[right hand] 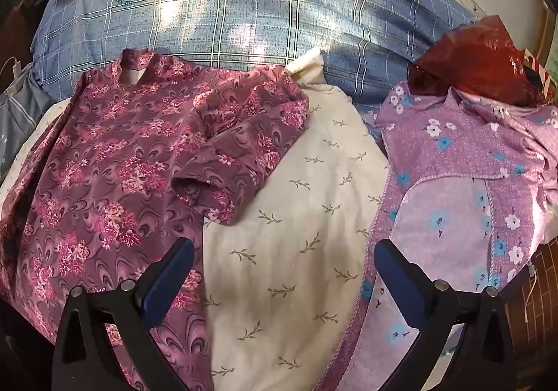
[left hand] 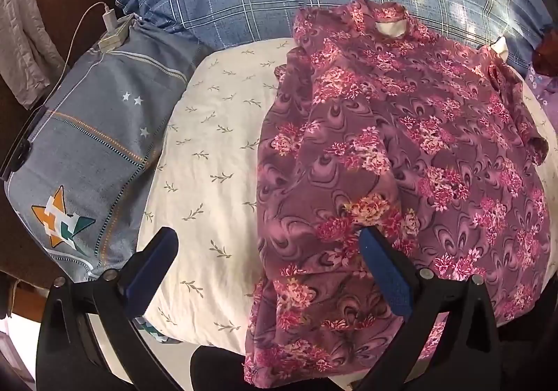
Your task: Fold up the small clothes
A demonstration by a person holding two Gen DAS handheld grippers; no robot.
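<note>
A purple top with pink flowers (left hand: pixel 401 161) lies spread on a cream sheet with a leaf print (left hand: pixel 216 154), its collar toward the far side. My left gripper (left hand: pixel 268 251) hangs open above the top's left hem edge, nothing between its fingers. The same top (right hand: pixel 115 168) fills the left of the right wrist view, one short sleeve (right hand: pixel 223 182) folded across onto the sheet. My right gripper (right hand: pixel 284 265) stands open over bare sheet (right hand: pixel 289 216), between that top and a lilac garment with blue and white flowers (right hand: pixel 453 202).
A blue checked quilt (right hand: pixel 244 18) is bunched along the far side. A grey pillow with stars (left hand: pixel 90 147) lies left, with a white charger and cable (left hand: pixel 108 21) at its far end. A red plastic bag (right hand: pixel 477 56) sits far right, behind the lilac garment.
</note>
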